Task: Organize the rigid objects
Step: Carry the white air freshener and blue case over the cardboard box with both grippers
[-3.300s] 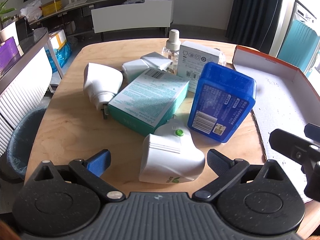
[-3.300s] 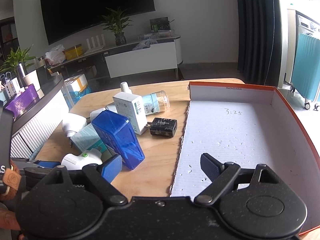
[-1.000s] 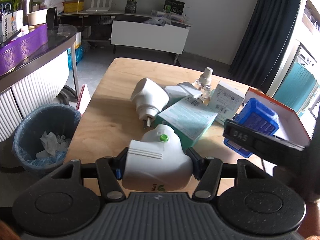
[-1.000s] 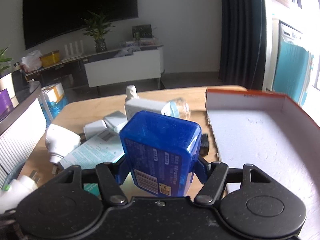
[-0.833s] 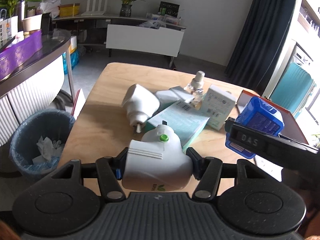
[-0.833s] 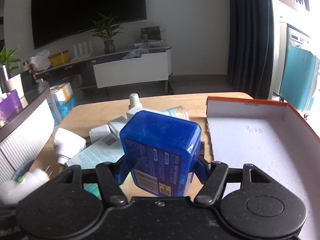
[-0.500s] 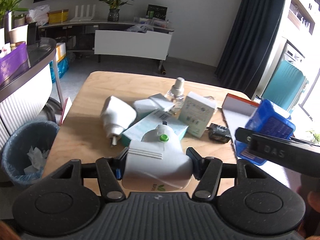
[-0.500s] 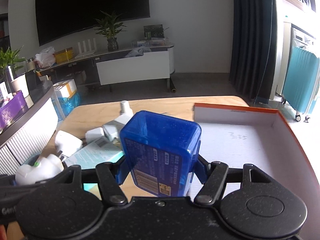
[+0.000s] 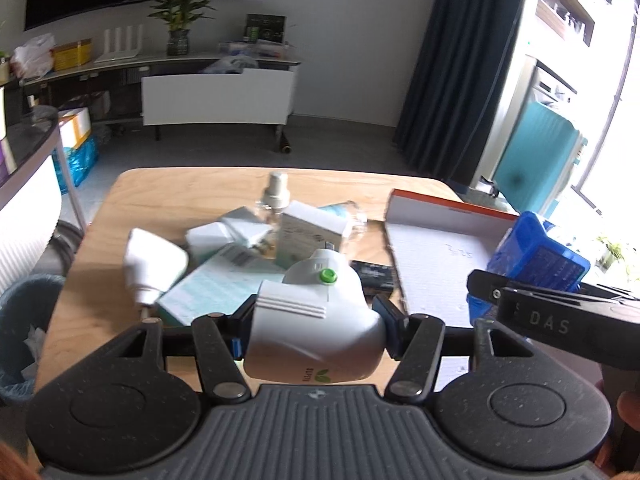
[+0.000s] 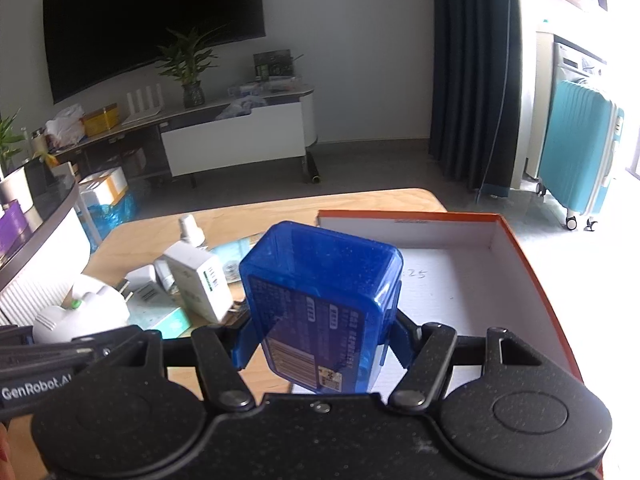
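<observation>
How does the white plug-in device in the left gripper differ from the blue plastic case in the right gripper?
The white plug-in device is opaque, rounded, with a green button; the blue case is translucent, boxy, with printed labels and a barcode. The device is held over the wooden table, the case nearer the orange-rimmed box. Shared: each is clamped between its gripper's fingers, left gripper, right gripper, and lifted.

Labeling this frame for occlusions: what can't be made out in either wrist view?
- White plug-in device, left wrist view: its underside is hidden by the left hand-held gripper.
- Blue plastic box, right wrist view: label print too small to read; it hides the near floor of the orange-rimmed box.
- Table clutter, left wrist view: motion-blurred, and the black adapter is partly hidden behind the white device.
</observation>
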Action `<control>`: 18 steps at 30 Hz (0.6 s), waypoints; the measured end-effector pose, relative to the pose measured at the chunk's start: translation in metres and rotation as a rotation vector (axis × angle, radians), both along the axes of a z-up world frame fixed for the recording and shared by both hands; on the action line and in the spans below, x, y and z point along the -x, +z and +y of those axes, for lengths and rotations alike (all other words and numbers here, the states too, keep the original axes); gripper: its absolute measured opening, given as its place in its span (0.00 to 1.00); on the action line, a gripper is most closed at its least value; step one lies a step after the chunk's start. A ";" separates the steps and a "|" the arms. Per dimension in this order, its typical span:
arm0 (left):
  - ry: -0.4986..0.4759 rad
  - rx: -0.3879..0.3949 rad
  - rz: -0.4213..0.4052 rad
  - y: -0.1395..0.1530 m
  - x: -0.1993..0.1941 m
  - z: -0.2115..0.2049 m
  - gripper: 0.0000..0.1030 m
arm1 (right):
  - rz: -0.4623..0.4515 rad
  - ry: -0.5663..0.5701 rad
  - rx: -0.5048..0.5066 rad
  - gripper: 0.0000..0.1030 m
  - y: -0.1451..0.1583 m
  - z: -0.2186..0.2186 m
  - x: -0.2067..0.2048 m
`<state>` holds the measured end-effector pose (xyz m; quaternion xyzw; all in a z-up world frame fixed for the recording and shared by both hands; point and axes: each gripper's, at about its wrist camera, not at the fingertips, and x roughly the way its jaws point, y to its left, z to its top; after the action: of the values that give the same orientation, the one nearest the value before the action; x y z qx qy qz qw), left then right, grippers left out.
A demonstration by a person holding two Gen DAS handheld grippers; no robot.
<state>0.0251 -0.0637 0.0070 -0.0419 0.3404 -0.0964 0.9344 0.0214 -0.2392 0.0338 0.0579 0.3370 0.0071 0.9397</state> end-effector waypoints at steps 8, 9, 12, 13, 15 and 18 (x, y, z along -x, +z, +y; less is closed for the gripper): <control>-0.037 -0.009 -0.006 0.002 -0.008 -0.021 0.59 | 0.010 -0.032 -0.016 0.76 -0.002 -0.020 -0.006; -0.041 -0.010 -0.005 0.001 -0.009 -0.023 0.59 | 0.010 -0.038 -0.019 0.76 -0.002 -0.021 -0.007; -0.054 -0.017 -0.004 -0.001 -0.012 -0.031 0.59 | 0.006 -0.047 -0.021 0.76 -0.001 -0.025 -0.006; -0.057 -0.018 -0.004 -0.001 -0.013 -0.033 0.59 | 0.005 -0.046 -0.020 0.76 -0.001 -0.027 -0.006; -0.067 -0.019 -0.006 -0.001 -0.013 -0.037 0.59 | 0.005 -0.050 -0.021 0.76 -0.001 -0.030 -0.007; -0.078 -0.022 -0.010 0.000 -0.015 -0.044 0.59 | 0.007 -0.061 -0.026 0.76 -0.001 -0.035 -0.007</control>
<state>0.0400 -0.1077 0.0069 -0.0181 0.3383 -0.1290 0.9320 0.0282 -0.2746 0.0330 0.0805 0.3382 -0.0173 0.9375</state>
